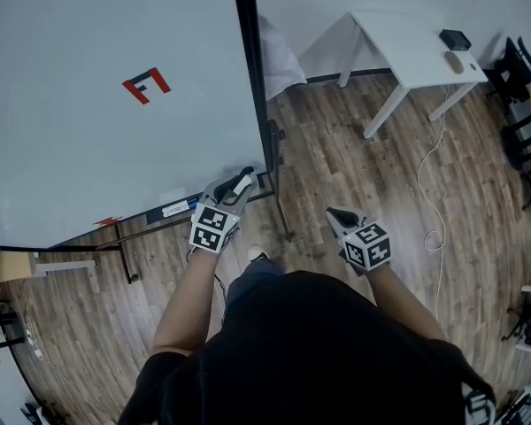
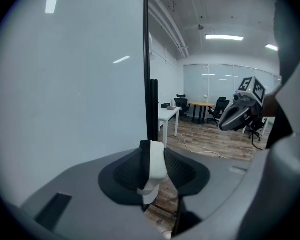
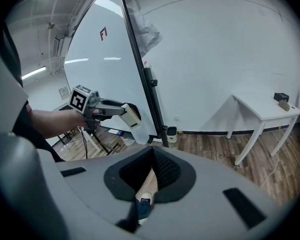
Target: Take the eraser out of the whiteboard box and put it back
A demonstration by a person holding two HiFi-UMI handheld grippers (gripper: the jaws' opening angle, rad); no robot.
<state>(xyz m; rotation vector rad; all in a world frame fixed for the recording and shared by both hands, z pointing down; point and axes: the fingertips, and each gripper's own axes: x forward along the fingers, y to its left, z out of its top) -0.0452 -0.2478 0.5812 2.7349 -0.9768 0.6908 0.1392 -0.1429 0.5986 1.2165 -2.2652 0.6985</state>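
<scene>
Here, left gripper (image 1: 240, 184) clamped on white eraser (image 2: 156, 165); eraser upright between its jaws, whiteboard (image 1: 88, 140) edge just ahead-left of gripper. Right gripper (image 1: 338, 216) closed, empty, well apart from eraser.

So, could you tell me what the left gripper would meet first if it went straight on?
Probably the whiteboard's black edge frame: the left gripper, shut on the eraser, points straight at it, though depth is hard to judge.

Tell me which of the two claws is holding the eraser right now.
The left claw, shut on the white eraser near the whiteboard; the right claw is closed on nothing.
</scene>
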